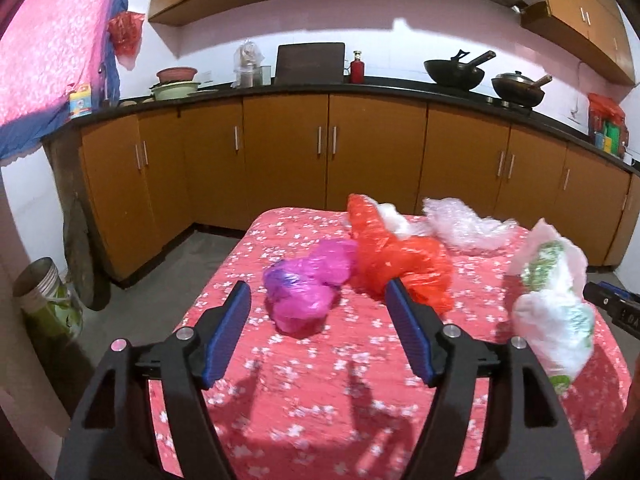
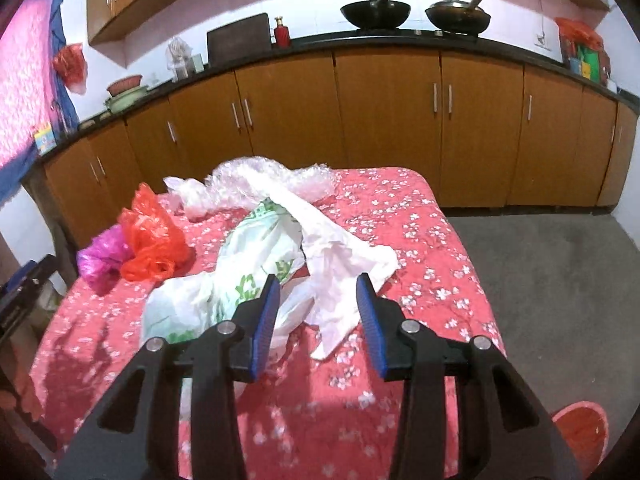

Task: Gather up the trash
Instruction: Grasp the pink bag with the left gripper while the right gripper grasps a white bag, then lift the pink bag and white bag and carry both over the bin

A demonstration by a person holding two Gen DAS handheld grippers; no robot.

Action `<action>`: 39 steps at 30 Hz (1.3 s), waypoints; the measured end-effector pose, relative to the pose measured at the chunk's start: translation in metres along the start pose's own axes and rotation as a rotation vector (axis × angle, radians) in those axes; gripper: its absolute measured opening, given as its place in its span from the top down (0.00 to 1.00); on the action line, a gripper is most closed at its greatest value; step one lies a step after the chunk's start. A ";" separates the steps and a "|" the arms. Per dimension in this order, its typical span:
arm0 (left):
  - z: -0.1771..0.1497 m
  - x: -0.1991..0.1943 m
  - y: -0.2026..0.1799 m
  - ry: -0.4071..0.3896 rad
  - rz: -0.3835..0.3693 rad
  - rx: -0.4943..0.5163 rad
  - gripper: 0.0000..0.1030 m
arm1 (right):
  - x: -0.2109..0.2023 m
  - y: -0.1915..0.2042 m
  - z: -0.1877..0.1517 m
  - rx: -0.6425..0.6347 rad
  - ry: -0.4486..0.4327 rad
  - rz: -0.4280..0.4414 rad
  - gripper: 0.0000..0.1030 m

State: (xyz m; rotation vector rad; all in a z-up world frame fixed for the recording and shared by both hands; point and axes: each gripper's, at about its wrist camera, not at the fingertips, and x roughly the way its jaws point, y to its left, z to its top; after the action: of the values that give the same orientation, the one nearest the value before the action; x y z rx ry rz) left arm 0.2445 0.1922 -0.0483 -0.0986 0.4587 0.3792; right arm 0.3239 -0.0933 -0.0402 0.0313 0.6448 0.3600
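Both tongs stand open and empty: left gripper point(image 1: 318, 308) gapes toward the magenta bag point(image 1: 308, 284), apparently lining up a grab; right gripper point(image 2: 318, 304) frames the white paper point(image 2: 336, 264); trash lies strewn on the floral tablecloth point(image 2: 420, 240)

The tabletop point(image 2: 420, 240) is covered by a red cloth with a small white flower print, hanging over the visible edges. Lying directly on it: a crumpled magenta plastic bag point(image 1: 308, 284) near the left side, touching a crumpled orange-red plastic bag point(image 1: 400, 264) beside it. Toward the far edge lies a heap of clear bubble wrap point(image 2: 276, 184). Nearer the middle sits a white plastic bag with green print point(image 2: 248, 264), with a crumpled white sheet point(image 2: 340, 264) draped across it. The near portion of the cloth is bare.
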 end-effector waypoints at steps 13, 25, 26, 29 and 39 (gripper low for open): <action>0.012 0.039 0.011 0.018 0.041 0.079 0.22 | 0.024 0.008 0.005 -0.049 0.028 -0.074 0.98; 0.012 0.081 0.021 0.173 0.022 0.078 0.42 | 0.010 0.001 0.000 -0.009 -0.019 -0.077 0.98; 0.012 0.083 0.020 0.183 0.007 0.080 0.45 | 0.010 0.001 0.000 -0.009 -0.018 -0.076 0.98; 0.010 0.083 0.017 0.208 -0.030 0.098 0.59 | 0.008 0.001 -0.001 -0.009 -0.019 -0.075 0.98; 0.007 0.054 0.022 0.137 -0.018 0.082 0.75 | -0.013 -0.002 -0.001 -0.002 -0.051 -0.072 0.98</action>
State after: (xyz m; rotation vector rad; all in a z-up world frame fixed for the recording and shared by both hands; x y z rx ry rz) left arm 0.2836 0.2316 -0.0665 -0.0488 0.6076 0.3362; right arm 0.3141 -0.0992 -0.0338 0.0151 0.5936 0.2893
